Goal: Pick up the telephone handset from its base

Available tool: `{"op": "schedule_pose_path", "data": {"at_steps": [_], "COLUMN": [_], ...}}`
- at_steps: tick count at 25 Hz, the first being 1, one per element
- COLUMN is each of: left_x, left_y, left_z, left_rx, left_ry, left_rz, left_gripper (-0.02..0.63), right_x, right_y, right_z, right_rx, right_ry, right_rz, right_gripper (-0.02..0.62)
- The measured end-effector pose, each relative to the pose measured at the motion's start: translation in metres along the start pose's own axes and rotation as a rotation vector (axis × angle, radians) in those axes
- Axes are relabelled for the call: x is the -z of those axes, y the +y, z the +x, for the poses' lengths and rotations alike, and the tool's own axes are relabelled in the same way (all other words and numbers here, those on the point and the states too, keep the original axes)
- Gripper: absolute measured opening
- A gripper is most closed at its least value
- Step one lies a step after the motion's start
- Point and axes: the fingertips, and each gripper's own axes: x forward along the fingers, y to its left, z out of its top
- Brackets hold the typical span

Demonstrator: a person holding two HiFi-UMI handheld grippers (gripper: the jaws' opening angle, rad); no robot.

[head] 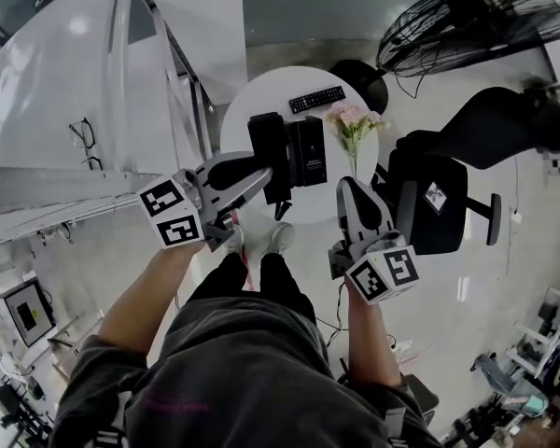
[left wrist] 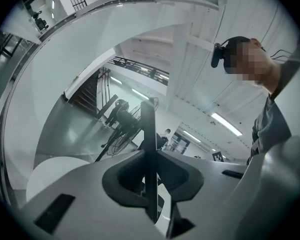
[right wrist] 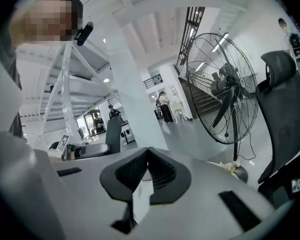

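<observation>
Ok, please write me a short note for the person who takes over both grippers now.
Left gripper: jaws shut on the black handset, pointing level.
Right gripper: jaws together, empty, beside the left one.
Base: on the round white table, below the grippers.
Done: handset gripped and, it seems, lifted off the base.
Left: hold it clear of the base.

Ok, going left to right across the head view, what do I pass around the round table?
Left gripper → telephone base → flowers → office chair. The handset, remote and right gripper overlap these, so I leave them out.
</observation>
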Motion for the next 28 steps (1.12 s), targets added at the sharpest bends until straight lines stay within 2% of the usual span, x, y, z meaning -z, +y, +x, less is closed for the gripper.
{"op": "schedule_pose_path", "data": {"at_steps": [11, 18, 28], "left_x": [-0.05, -0.071, -0.086], "left_y": [-0.081, -0.114, -0.144], "left_z": [-0.033, -0.051, -0.07], "left_rx": [0.11, 0.159, 0.166], "left_ry": [-0.004, -0.023, -0.046], "left_rz": [0.197, 0.253, 0.33], "left_gripper": [0.077, 0.077, 0.077], "right_x": [-0.051, -0.071, -0.081], "right_y": [0.058, 0.092, 0.116], "right_z": [-0.03, -0.049, -0.072], "right_rx": [0.02, 0.015, 0.014], "right_ry": [-0.115, -0.161, -0.2], "right_rz": [-0.094, -0.165, -0.207], "right_gripper": [0.017, 0.018, 0.018]}}
